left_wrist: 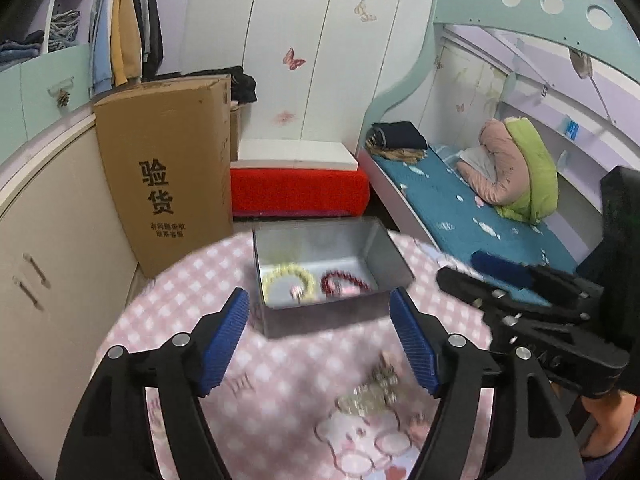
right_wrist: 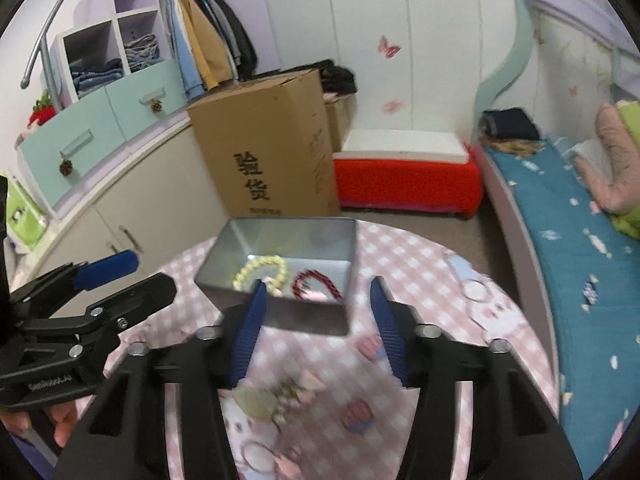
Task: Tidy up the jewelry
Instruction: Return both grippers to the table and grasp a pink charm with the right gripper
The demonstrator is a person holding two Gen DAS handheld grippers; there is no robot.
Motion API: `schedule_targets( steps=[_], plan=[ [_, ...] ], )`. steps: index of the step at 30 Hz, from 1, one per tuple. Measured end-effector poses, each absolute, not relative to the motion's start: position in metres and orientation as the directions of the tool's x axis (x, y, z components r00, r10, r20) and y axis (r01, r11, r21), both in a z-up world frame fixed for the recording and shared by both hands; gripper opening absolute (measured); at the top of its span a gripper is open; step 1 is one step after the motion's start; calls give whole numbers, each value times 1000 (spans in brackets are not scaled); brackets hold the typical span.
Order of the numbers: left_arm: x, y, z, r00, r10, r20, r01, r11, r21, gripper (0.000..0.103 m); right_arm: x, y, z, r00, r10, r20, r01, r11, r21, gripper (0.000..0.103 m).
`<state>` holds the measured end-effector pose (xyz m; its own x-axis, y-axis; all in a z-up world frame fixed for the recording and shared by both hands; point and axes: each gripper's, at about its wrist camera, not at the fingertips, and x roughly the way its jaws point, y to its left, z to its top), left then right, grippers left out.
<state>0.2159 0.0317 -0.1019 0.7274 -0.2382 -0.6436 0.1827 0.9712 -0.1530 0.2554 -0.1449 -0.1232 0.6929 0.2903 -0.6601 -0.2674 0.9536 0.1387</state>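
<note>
Lying blurred between parted left fingers [left_wrist: 224, 348], necklace [left_wrist: 372, 394]

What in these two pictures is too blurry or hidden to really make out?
- Left wrist view: the pale jewelry heap on the pink tablecloth is motion-blurred; its pieces can't be counted.
- Right wrist view: the right claw finger covers part of the yellow bracelet in the metal box.
- Pink charms beside the red bracelet: too small.
</note>
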Motion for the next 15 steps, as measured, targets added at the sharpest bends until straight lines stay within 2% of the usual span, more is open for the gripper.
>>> schedule_targets(
  steps=[15],
  plan=[
    [153,34,-173,632,-183,-753,127,983,-132,70,184,-136,-209,577,288,-764,-263,951,160,53]
  ],
)
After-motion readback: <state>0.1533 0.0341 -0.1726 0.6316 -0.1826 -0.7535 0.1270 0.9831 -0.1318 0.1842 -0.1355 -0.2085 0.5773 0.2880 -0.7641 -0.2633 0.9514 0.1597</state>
